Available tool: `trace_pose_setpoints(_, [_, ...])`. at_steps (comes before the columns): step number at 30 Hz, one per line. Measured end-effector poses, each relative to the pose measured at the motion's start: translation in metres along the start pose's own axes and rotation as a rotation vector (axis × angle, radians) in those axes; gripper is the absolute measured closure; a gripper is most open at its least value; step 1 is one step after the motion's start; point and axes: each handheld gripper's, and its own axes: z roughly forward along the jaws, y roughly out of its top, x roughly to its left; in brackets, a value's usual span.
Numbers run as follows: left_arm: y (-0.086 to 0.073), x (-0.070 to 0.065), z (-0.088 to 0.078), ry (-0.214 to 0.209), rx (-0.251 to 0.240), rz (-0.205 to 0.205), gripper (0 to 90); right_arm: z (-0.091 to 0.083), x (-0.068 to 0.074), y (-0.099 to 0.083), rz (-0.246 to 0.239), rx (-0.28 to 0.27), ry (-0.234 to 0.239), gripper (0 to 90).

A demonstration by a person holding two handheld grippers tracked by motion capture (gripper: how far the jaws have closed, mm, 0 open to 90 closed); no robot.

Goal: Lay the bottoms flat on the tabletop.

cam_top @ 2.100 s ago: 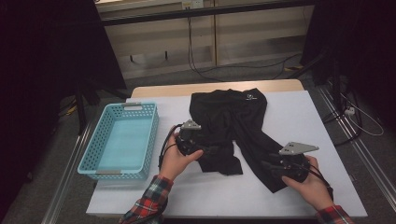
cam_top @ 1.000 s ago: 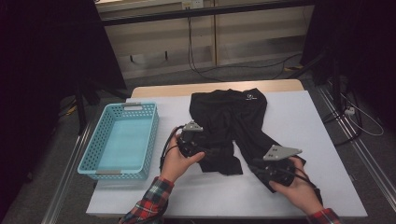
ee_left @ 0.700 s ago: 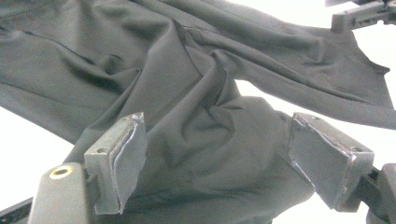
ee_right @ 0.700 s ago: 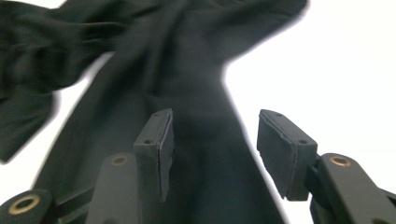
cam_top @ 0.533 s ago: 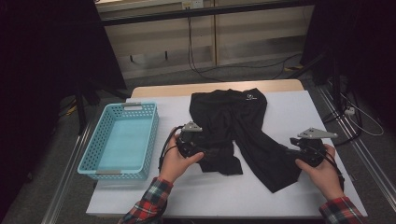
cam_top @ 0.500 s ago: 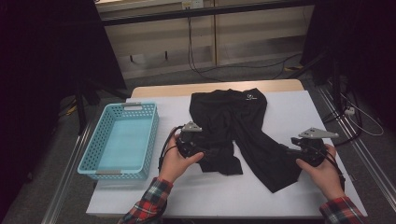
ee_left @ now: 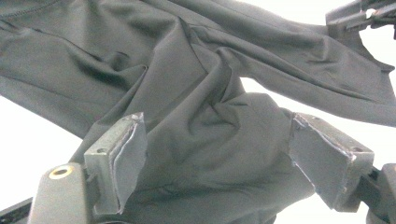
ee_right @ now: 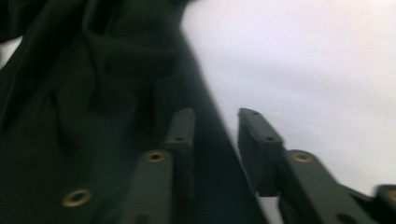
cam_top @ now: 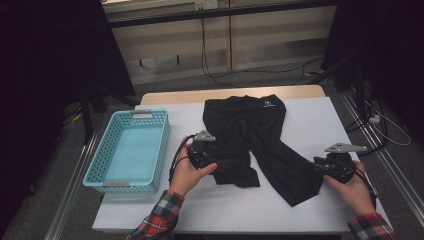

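basket: a light blue plastic basket (cam_top: 131,150) is seen at the left of the table, nothing visible inside, well apart from the garment.
table: a white tabletop (cam_top: 330,120) with a wooden strip along the far edge.
left gripper: the left gripper (cam_top: 216,163) is held in the left hand (cam_top: 186,172), just right of the basket, at the bunched left leg of the garment; in the left gripper view (ee_left: 212,163) the jaws are seen wide apart with a thick bunch of dark cloth filling the gap and lying against both pads, so they are clamped on the bunch.
garment: black shorts (cam_top: 252,132) are laid flat mid-table, waistband with a small white logo toward the far edge; the left leg is crumpled, the right leg (cam_top: 290,172) is stretched out toward the near right.
right gripper: the right gripper (cam_top: 320,166) is held in the right hand (cam_top: 352,187), at the right edge of the right leg; in the right gripper view (ee_right: 215,140) the jaws have just been closing and stand a narrow gap apart, with the cloth edge running between them; pads not seen pressing it.
sleeves: red plaid cuffs are seen at both wrists.
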Motion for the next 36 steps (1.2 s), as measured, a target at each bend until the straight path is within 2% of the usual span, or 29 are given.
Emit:
trace_pose_setpoints(1, [0.000, 0.000, 0.000, -0.001, 0.001, 0.000, 20.1, 0.001, 0.001, 0.000, -0.014, -0.004, -0.009, 74.3])
trace_pose_setpoints(3, [0.000, 0.000, -0.001, -0.002, 0.003, 0.000, 20.1, 0.000, 0.002, 0.002, -0.016, 0.007, 0.014, 88.2])
trace_pose_setpoints(4, [0.000, 0.000, 0.000, 0.000, 0.002, -0.001, 20.1, 0.000, 0.002, 0.002, -0.021, 0.006, 0.022, 89.9])
trace_pose_setpoints(6, [0.000, 0.000, 0.000, 0.000, 0.000, -0.002, 20.1, -0.001, 0.004, 0.003, -0.015, -0.003, 0.064, 90.0])
trace_pose_setpoints(10, [0.001, 0.001, -0.001, -0.002, 0.001, -0.004, 20.1, -0.014, 0.016, 0.008, -0.028, -0.050, 0.094, 90.0])
trace_pose_setpoints(13, [0.001, 0.001, -0.001, -0.003, -0.002, -0.003, 20.1, -0.023, 0.031, 0.009, -0.067, -0.075, 0.140, 90.0])
trace_pose_setpoints(17, [0.002, 0.001, 0.000, -0.002, -0.010, -0.003, 20.1, -0.021, 0.056, 0.005, -0.138, -0.038, 0.199, 90.0])
trace_pose_setpoints(20, [0.003, 0.001, 0.000, -0.007, -0.005, -0.002, 20.1, -0.011, 0.069, 0.002, -0.175, 0.008, 0.227, 89.6])
trace_pose_setpoints(21, [0.003, 0.001, 0.001, -0.009, -0.005, -0.001, 20.1, -0.008, 0.071, 0.001, -0.180, 0.025, 0.236, 86.9])
trace_pose_setpoints(22, [0.004, 0.001, 0.001, -0.009, -0.006, 0.000, 20.1, -0.007, 0.073, 0.000, -0.179, 0.028, 0.234, 80.1])
trace_pose_setpoints(24, [0.004, 0.001, 0.002, -0.008, -0.013, -0.002, 20.1, -0.008, 0.074, 0.000, -0.181, 0.023, 0.233, 75.3])
trace_pose_setpoints(25, [0.004, 0.001, 0.002, -0.007, -0.012, -0.002, 20.1, -0.010, 0.073, 0.001, -0.171, 0.007, 0.224, 69.9])
trace_pose_setpoints(28, [0.005, 0.000, 0.002, -0.007, -0.005, 0.003, 20.1, -0.020, 0.062, 0.004, -0.130, -0.057, 0.186, 61.7])
trace_pose_setpoints(31, [0.005, 0.000, 0.003, -0.011, -0.007, 0.005, 20.1, -0.027, 0.049, 0.004, -0.080, -0.086, 0.141, 60.9])
trace_pose_setpoints(33, [0.005, -0.001, 0.004, -0.012, -0.003, 0.007, 20.1, -0.027, 0.043, 0.002, -0.057, -0.078, 0.108, 63.5])
trace_pose_setpoints(36, [0.006, -0.002, 0.005, -0.013, 0.000, 0.009, 20.1, -0.022, 0.042, 0.000, -0.064, -0.049, 0.111, 68.6])
